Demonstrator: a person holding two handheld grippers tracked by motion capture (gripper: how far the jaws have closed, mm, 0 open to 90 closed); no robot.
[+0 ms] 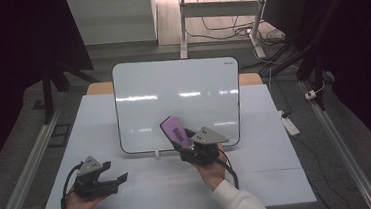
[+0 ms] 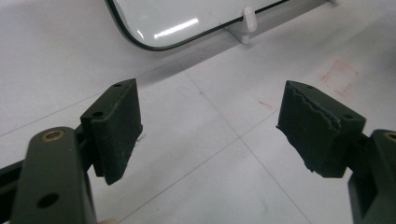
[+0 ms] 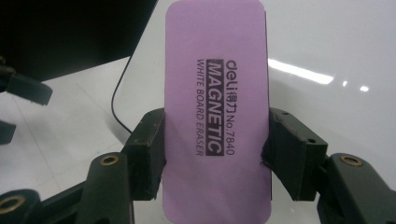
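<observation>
Right gripper (image 1: pixel 189 140) clamped on purple eraser (image 1: pixel 175 131), held up against whiteboard's (image 1: pixel 172 85) near edge. Left gripper (image 1: pixel 114 183) idle, near left, jaws apart. Wiping step, likely; next, press flat and sweep.

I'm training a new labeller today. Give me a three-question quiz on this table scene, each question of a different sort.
1. True or false: the right tool is clamped on the purple eraser.
2. What is between the pads of the left tool? A) a marker B) nothing C) the eraser
3. Fill in: the eraser is held in front of the ____.

Key:
1. True; its pads press on both edges of the eraser.
2. B; the jaws stand apart over the bare table.
3. Whiteboard, which stands upright on the table.
</observation>
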